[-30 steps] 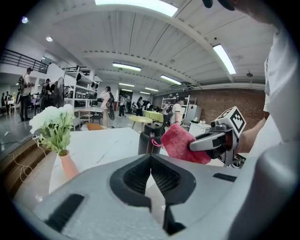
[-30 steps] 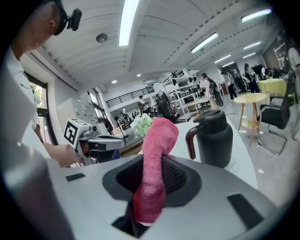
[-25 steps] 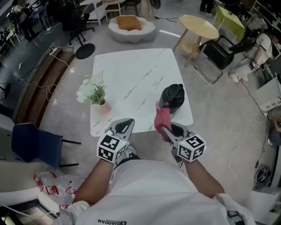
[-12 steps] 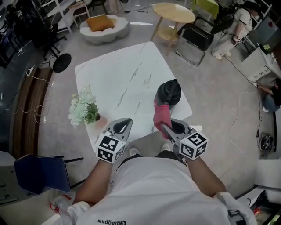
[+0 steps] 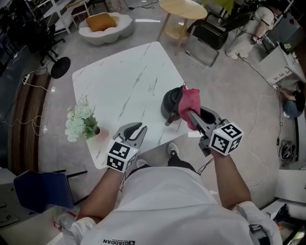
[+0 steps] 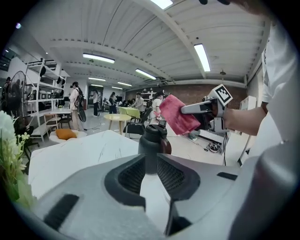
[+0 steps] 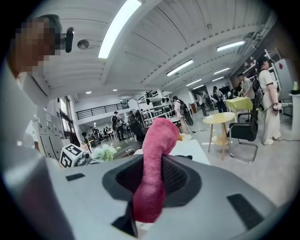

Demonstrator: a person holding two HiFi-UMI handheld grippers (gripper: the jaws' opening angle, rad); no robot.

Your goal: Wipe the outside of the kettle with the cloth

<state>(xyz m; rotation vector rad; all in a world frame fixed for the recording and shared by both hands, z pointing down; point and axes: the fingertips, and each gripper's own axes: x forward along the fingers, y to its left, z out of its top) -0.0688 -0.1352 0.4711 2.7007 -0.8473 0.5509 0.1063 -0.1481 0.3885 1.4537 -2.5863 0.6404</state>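
The black kettle [image 5: 170,104] stands near the front right corner of the white marble table [image 5: 119,81]. My right gripper [image 5: 192,116] is shut on the pink cloth [image 5: 188,105], which it holds up against the kettle's right side by the lid. In the right gripper view the cloth [image 7: 154,164] hangs out between the jaws. My left gripper [image 5: 139,129] hovers over the table's front edge, left of the kettle. Its jaws are opening with nothing between them. In the left gripper view the kettle [image 6: 153,139] shows beyond the gap, and the cloth [image 6: 177,115] above it to the right.
A small pot of white flowers [image 5: 81,122] stands at the table's front left corner. A round yellow table [image 5: 184,7] and a black folding chair [image 5: 205,33] stand behind the table. A blue chair [image 5: 40,191] is at the lower left.
My right gripper has lifted the cloth up and to the right, level with the kettle's top. The left gripper's jaws have parted a little. The head view has swung.
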